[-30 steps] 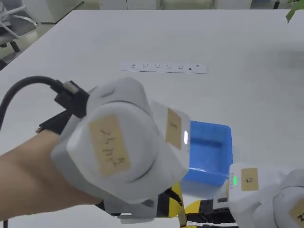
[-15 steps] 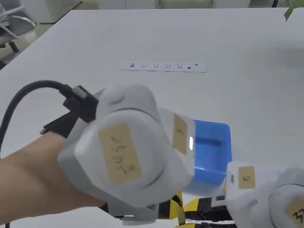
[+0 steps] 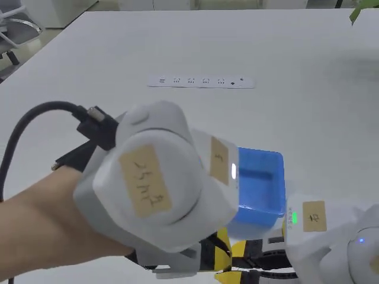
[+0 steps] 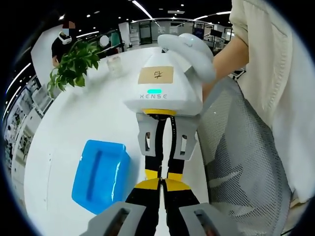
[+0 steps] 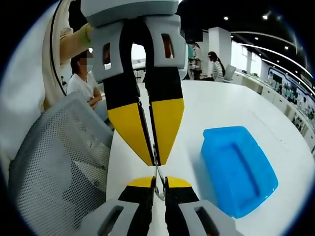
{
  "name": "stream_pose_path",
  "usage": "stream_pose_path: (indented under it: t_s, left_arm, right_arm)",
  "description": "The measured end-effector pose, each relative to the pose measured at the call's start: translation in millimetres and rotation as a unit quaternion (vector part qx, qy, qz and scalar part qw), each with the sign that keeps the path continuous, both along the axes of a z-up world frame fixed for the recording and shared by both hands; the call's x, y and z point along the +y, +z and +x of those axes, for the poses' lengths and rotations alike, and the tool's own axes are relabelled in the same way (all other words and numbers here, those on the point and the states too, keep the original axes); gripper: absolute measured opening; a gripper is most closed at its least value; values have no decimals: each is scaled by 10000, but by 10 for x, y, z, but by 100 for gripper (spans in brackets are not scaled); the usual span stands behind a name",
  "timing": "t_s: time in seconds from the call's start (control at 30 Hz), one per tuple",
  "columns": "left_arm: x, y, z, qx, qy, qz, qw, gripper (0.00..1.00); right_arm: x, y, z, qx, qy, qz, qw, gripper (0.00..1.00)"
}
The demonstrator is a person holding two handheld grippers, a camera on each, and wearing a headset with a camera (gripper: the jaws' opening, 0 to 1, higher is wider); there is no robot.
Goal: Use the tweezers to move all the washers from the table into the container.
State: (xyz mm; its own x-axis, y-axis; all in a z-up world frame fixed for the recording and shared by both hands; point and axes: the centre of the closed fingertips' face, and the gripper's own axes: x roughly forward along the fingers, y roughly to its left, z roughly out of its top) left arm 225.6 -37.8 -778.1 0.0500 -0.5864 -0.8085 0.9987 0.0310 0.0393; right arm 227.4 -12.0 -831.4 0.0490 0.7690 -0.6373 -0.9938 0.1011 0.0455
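Observation:
My left gripper (image 4: 161, 184) and right gripper (image 5: 157, 186) meet tip to tip just above the table's near edge. Thin metal tweezers (image 5: 147, 125) run between the yellow pads of the left gripper (image 5: 155, 160) and end between the right gripper's own jaws. Both pairs of jaws are pressed shut on them. In the head view the left gripper's white body covers the lower left, and the right gripper (image 3: 260, 260) sits at the bottom right. The blue container (image 3: 260, 214) stands on the table just beyond them, also seen as the blue container (image 4: 98, 174) in the left gripper view.
A white power strip (image 3: 201, 82) lies across the middle of the white table (image 3: 308, 106). A grey mesh chair (image 4: 236, 162) stands against the near edge, close to the person's body. A potted plant (image 4: 74, 64) stands at the far end, and people sit in the background.
The grippers stay joined at the tips. The left gripper's body has shifted slightly and the right gripper has sunk a little toward the bottom right of the head view.

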Motion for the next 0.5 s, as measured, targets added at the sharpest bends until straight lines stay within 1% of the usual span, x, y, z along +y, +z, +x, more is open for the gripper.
stream_pose_path:
  t_s: [0.07,0.1,0.13,0.17,0.2,0.23,0.27,0.3,0.33,0.37,0.4,0.43,0.47,0.5]
  left_arm:
    - [-2,-17,-9,36,39,-131,9999,0]
    - [-13,-15,0,45,133,-251,9996,0]
    - [-19,-1,11,48,285,-426,9987,0]
    - [-5,6,2,92,377,-498,9980,2]
    - [11,27,-1,132,558,-651,9962,6]
    - [21,44,7,146,722,-796,9941,10]
    - [44,61,-4,245,974,-985,9901,14]
    - [68,63,-22,356,1153,-1097,9866,19]
    - [92,68,-31,419,1323,-1219,9828,23]
    - [122,93,-29,453,1593,-1484,9750,26]
    - [147,110,-31,495,1805,-1665,9681,32]
    - [190,128,-51,650,2155,-1911,9554,36]
    - [207,134,-54,695,2272,-1987,9508,40]
    - [263,145,-59,771,2595,-2219,9367,46]
  right_arm:
    - [-3,-2,-17,-3,93,-13,10000,4]
    - [-4,-2,-14,-3,89,-14,10000,3]
    - [-11,-4,-15,40,72,-13,10000,3]
    - [-17,-4,-14,67,60,-9,10000,3]
    - [-26,-5,0,68,21,3,10000,3]
    - [-26,-1,6,245,-116,96,9996,2]
    - [-30,1,22,322,-211,145,9992,2]
    - [-46,1,69,330,-366,202,9986,2]
    - [-43,7,68,494,-468,287,9973,2]
    - [-50,10,90,636,-611,388,9953,2]
    - [-62,11,113,692,-707,444,9941,2]
    - [-76,10,124,863,-829,511,9915,2]
    - [-88,10,130,941,-879,550,9901,2]
    - [-98,8,147,994,-955,591,9887,2]
